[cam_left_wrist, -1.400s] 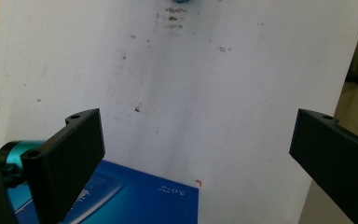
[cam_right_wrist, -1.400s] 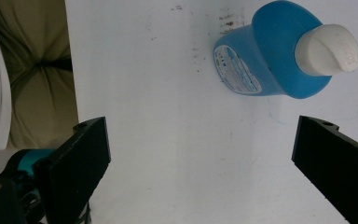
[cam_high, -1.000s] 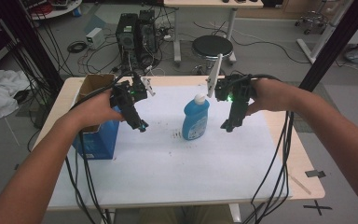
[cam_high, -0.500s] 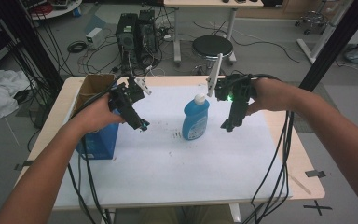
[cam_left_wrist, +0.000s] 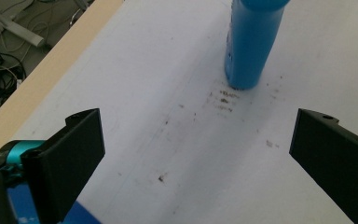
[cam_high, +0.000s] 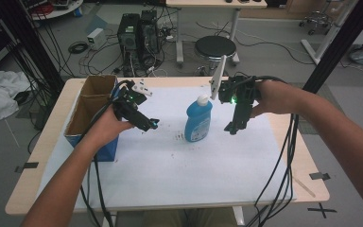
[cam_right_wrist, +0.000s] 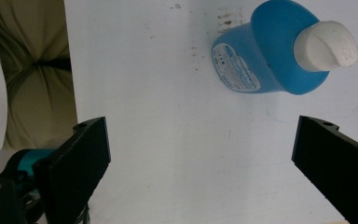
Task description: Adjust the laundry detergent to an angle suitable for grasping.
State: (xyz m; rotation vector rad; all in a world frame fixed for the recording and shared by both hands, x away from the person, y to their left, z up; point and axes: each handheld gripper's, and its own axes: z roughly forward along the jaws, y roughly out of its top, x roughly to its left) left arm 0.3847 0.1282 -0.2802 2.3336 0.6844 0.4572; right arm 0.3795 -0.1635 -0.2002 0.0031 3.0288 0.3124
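Blue plastic bottle with white cap (cam_high: 198, 119) upright mid-table, between my grippers. Left gripper (cam_high: 150, 124) and right gripper (cam_high: 231, 127) both wide open, empty. I'd approach level, clamp body low, avoid tipping.

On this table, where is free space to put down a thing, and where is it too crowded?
The near half of the table, between the forearms and toward the front edge, is bare. So is the far right corner behind the right tool. It is crowded in the middle, where the bottle stands between both tools, and at the left, where the box sits beside the left tool.
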